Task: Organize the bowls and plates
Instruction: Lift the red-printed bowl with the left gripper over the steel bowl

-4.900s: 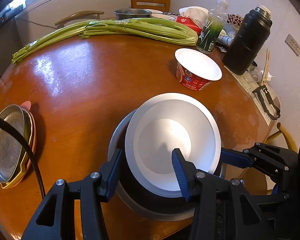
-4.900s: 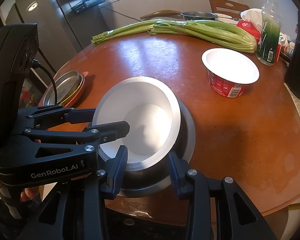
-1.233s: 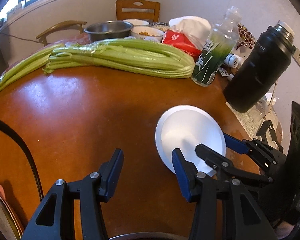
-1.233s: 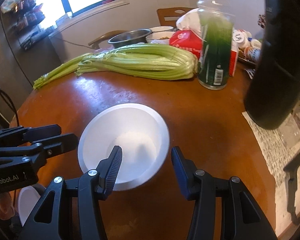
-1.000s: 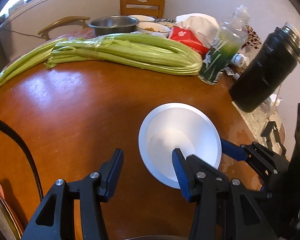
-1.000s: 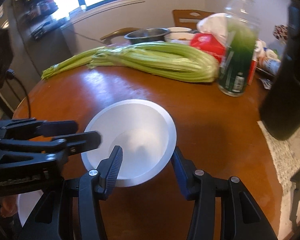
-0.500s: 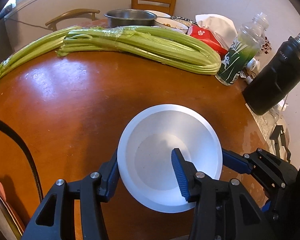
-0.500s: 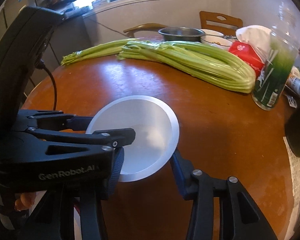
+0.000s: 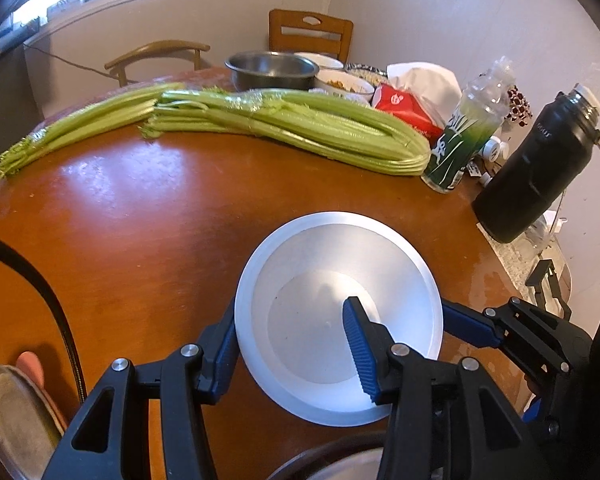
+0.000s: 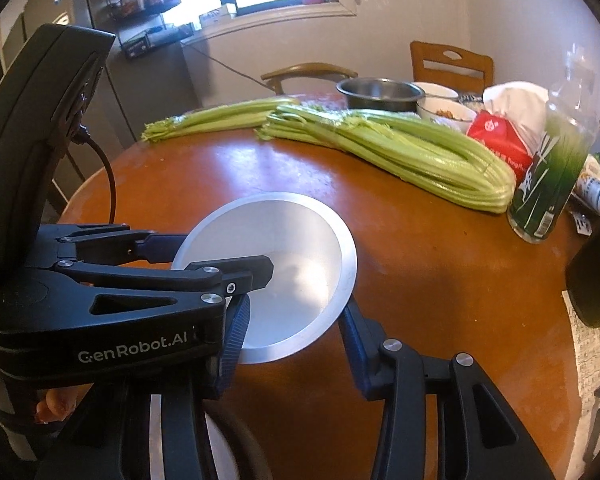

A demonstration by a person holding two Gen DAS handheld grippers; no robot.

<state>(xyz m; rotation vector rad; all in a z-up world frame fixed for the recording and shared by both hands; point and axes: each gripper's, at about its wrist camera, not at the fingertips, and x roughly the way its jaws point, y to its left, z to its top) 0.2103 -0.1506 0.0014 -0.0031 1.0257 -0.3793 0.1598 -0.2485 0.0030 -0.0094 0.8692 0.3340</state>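
A white paper bowl (image 9: 336,316) is held above the round wooden table (image 9: 140,216). My left gripper (image 9: 292,344) has one finger outside its left rim and one inside; the jaws look wide. My right gripper (image 10: 296,344) straddles the bowl (image 10: 296,248) from the right, its right finger under the rim. Which gripper bears the bowl I cannot tell. The rim of a stacked white bowl in a metal bowl (image 9: 340,464) shows at the bottom edge; it also shows in the right wrist view (image 10: 220,448).
Long celery bunches (image 9: 292,128) lie across the far table. A green bottle (image 9: 460,140), a black flask (image 9: 536,172), a red tissue pack (image 9: 404,108) and a steel bowl (image 9: 272,68) stand at the back right. Metal plates (image 9: 12,412) sit at the left edge.
Both grippers and the white bowl have drawn back toward the near table edge. The bowl now sits between both pairs of fingers. The stacked bowls' rim has come into view below.
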